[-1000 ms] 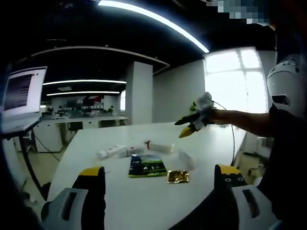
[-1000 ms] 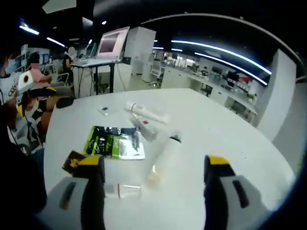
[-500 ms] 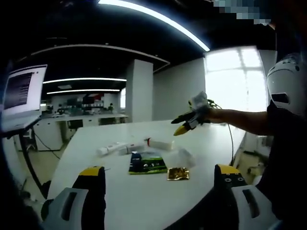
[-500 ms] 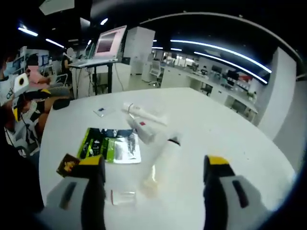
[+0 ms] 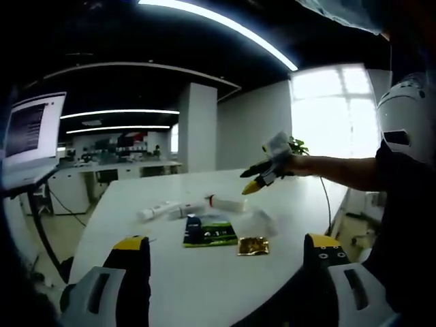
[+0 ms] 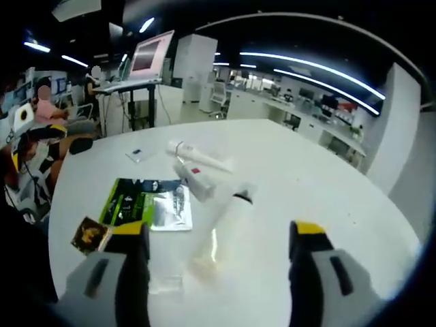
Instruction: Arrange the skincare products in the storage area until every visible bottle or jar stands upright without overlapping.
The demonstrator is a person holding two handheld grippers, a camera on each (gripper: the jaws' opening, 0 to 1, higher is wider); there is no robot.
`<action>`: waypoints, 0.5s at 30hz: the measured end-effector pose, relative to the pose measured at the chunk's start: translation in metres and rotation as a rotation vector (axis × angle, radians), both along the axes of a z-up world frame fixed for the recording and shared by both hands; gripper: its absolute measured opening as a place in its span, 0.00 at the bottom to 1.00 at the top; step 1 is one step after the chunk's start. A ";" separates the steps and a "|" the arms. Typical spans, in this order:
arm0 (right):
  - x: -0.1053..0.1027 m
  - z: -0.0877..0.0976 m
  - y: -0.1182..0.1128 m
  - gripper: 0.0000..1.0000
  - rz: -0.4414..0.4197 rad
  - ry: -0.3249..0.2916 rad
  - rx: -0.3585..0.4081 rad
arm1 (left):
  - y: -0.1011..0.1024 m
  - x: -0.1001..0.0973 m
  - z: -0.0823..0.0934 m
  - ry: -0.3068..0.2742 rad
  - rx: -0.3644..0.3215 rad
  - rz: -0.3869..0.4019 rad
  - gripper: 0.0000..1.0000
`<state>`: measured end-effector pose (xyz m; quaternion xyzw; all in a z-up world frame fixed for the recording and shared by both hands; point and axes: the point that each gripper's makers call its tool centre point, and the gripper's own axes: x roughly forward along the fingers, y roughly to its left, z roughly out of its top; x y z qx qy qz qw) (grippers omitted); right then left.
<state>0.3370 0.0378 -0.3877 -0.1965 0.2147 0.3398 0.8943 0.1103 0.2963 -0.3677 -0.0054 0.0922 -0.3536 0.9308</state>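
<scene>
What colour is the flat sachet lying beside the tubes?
Green and black sachet, clearest in the right gripper view.

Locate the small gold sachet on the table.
In the right gripper view the gold sachet lies flat on the white table, at the near-left corner of the green packet, apart from the tubes.

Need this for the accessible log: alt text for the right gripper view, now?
The right gripper, fingers open and holding nothing, hovers over a white table where skincare items lie flat: two white tubes, a clear tube, a green sachet and a small gold packet. An office with desks and a monitor lies behind.
</scene>
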 end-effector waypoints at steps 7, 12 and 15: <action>0.006 -0.005 0.003 0.84 0.002 0.008 0.001 | -0.001 -0.001 -0.001 0.007 0.007 -0.002 0.95; 0.013 -0.010 0.002 0.84 -0.008 0.011 0.005 | -0.002 -0.002 0.001 0.002 0.010 -0.003 0.94; 0.015 -0.013 0.002 0.84 -0.008 0.019 0.005 | -0.003 -0.002 0.000 0.006 0.012 -0.002 0.94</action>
